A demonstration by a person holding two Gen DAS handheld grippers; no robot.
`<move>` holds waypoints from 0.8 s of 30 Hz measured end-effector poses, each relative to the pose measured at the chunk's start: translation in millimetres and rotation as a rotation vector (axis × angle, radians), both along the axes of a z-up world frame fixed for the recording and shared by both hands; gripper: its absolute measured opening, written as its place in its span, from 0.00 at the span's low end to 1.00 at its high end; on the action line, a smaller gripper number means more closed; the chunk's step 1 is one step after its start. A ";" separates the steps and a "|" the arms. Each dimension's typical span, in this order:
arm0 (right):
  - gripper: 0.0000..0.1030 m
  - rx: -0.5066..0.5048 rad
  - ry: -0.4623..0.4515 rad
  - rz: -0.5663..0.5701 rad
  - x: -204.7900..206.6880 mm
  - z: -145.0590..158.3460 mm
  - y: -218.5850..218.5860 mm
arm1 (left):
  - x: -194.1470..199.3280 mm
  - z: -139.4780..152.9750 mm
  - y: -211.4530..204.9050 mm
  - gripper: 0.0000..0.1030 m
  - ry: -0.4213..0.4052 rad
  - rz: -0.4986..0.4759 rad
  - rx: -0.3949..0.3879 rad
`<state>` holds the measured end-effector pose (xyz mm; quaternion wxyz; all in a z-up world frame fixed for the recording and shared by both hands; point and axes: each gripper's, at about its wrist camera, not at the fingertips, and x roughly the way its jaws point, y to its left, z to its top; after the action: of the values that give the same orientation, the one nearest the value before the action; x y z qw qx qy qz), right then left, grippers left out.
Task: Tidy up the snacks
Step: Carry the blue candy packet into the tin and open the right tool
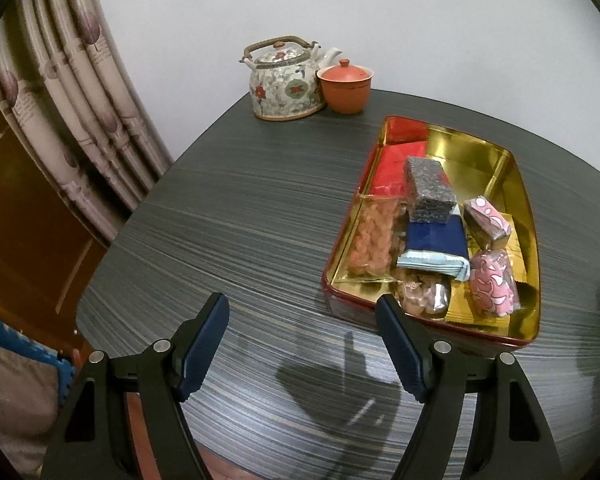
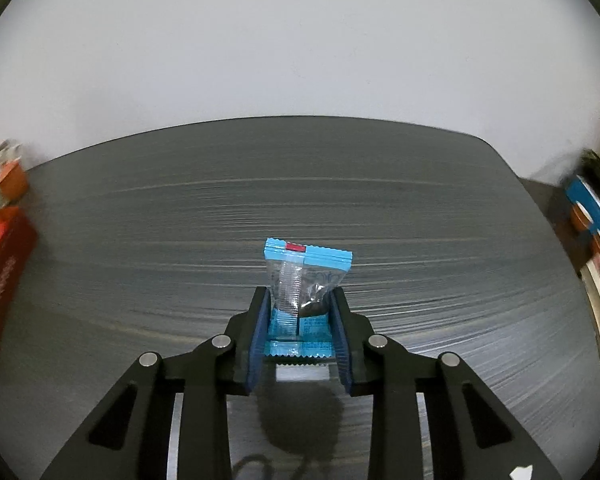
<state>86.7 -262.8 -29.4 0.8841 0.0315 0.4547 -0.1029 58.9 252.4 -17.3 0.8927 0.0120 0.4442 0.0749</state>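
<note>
Dark woodgrain table (image 2: 300, 200): right gripper (image 2: 300, 300) clamps the blue-edged snack packet (image 2: 306, 276), which should be lowered flat into the gold tin (image 1: 516, 184), apparently leftward; left gripper (image 1: 304, 316) gapes empty.

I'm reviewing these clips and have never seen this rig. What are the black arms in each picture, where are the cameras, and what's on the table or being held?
No robot here: a person holds a pair of tongs in each hand, each with a fisheye camera looking along its fingers. The left view shows the left tongs open and empty above a dark table. On it stand a tin of wrapped snacks, a teapot and a lidded cup. The right view shows the right tongs shut on a blue packet.
</note>
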 end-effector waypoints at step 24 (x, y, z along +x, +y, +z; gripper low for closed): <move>0.26 0.131 -0.020 0.524 3.3 65.0 259.9 | -1.8 1.6 19.6 0.74 0.014 0.076 -0.094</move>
<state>89.9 -2.9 35.6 0.8812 -0.0292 0.4441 0.1596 57.1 272.0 -15.7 0.8855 -0.0463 0.4538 0.0878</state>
